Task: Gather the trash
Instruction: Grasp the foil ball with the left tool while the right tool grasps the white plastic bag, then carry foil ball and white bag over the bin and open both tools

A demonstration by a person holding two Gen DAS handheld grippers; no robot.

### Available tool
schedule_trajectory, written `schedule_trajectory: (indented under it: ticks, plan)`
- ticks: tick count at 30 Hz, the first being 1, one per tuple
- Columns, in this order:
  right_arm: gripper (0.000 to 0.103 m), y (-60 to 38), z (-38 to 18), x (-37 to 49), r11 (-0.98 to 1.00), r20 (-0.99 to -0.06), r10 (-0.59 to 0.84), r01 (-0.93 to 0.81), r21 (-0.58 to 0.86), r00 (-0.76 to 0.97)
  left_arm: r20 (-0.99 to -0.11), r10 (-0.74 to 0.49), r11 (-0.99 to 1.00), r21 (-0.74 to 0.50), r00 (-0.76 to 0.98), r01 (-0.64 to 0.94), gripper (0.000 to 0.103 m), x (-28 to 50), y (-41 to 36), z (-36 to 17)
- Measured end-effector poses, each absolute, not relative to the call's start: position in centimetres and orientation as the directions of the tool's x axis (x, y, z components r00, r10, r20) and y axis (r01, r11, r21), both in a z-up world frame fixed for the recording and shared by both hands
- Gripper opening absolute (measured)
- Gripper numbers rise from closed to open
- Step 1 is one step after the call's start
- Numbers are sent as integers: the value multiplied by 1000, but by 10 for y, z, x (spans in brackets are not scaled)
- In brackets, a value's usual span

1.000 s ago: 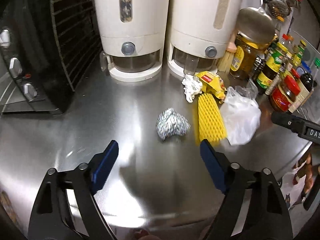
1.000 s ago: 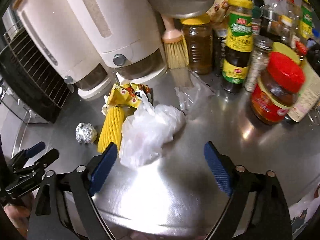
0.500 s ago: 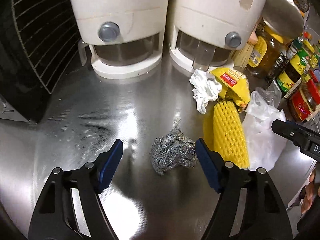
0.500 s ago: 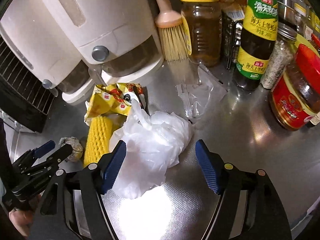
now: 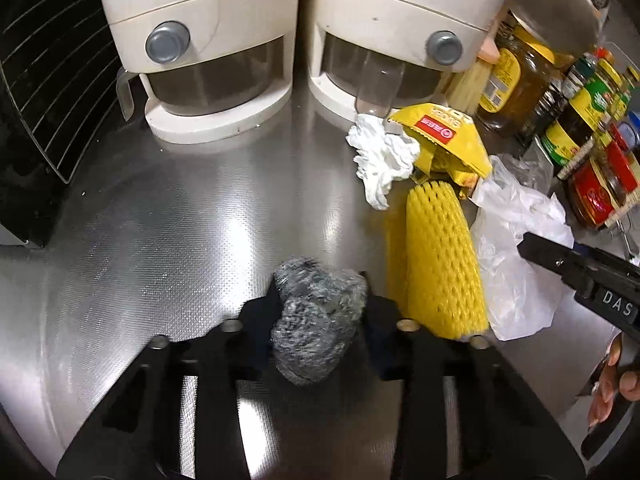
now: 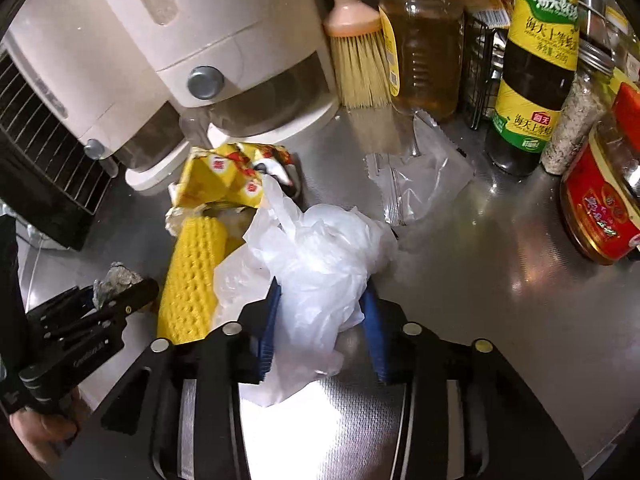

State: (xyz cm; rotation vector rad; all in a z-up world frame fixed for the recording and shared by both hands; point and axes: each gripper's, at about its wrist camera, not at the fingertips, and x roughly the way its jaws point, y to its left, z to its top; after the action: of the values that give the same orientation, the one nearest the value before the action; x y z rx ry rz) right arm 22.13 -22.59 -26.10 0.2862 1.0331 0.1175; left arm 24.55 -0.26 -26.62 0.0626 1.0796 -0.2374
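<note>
My left gripper (image 5: pixel 320 312) is shut on a crumpled foil ball (image 5: pixel 316 320) on the steel counter; the ball also shows in the right wrist view (image 6: pixel 116 280). My right gripper (image 6: pixel 322 312) is shut on a white plastic bag (image 6: pixel 320 256), which also shows in the left wrist view (image 5: pixel 516 240). Between them lies a yellow foam net sleeve (image 5: pixel 440 260). Behind it are a yellow wrapper (image 5: pixel 444 140) and a crumpled white tissue (image 5: pixel 380 160). A clear plastic wrapper (image 6: pixel 416 176) lies beyond the bag.
Two white dispensers (image 5: pixel 208 40) (image 5: pixel 400 20) stand at the back. A black wire rack (image 5: pixel 44 80) is at the left. Sauce bottles (image 6: pixel 536 60), an oil jar (image 6: pixel 424 44), a red-lidded jar (image 6: pixel 604 208) and a brush (image 6: pixel 360 52) crowd the right.
Both grippers moved forward and closed: the left onto the foil ball, the right onto the white plastic bag.
</note>
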Motion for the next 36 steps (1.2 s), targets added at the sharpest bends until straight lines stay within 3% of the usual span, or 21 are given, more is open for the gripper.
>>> schedule_trajectory:
  ticks: [25,36]
  plan:
    - [37,-237,-216,88,949,-790,295,-67,309,537,-836,-214,964,-99,504,245,32,99,11,-215]
    - [37,-232,-249,25,929,-823,359,-88,359,440,-867,-238,958,-135,438,253,32,37,6,-248]
